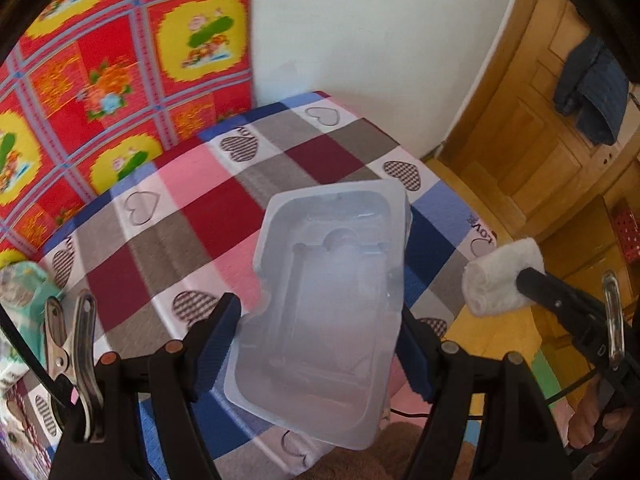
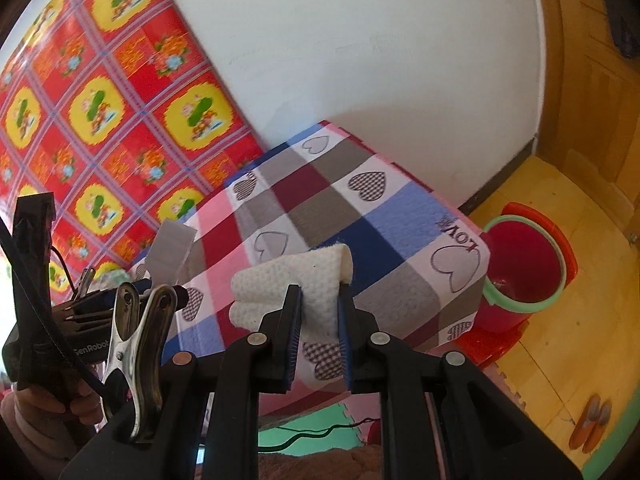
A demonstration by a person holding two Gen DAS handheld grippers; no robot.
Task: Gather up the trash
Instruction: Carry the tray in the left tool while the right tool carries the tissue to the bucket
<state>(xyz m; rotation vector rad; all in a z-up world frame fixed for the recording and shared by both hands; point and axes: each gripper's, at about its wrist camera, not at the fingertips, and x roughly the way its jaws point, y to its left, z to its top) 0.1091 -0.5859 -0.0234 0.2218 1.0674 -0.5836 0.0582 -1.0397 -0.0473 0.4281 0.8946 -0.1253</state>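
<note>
Two pieces of trash are up in the air, each caught in its own tool above the desk (image 1: 208,216), which is draped in a checked cloth with heart prints. Seen from the left wrist, the left tool (image 1: 316,344) has its jaws set wide and clamped on a clear moulded plastic tray (image 1: 328,296); the blue pads press against the tray's two long sides near its lower half, and the tray tilts upward over the middle of the desk without resting on it. To the right of the tray in the same view, past the desk's edge, the right tool appears as a black arm gripping a rolled white paper towel (image 1: 500,276). From the right wrist, the right tool (image 2: 320,312) is clenched narrowly on that paper towel (image 2: 292,284), its pads pinching the towel's lower right part, while the roll sticks out to the left and up over the near end of the desk. Beyond the desk's right corner, on the yellow floor, stands a red bucket (image 2: 528,264) with a pale green rim, touching or just beside the hanging cloth. Behind the desk rise a white wall and a red and yellow flowered sheet (image 2: 100,112).
</note>
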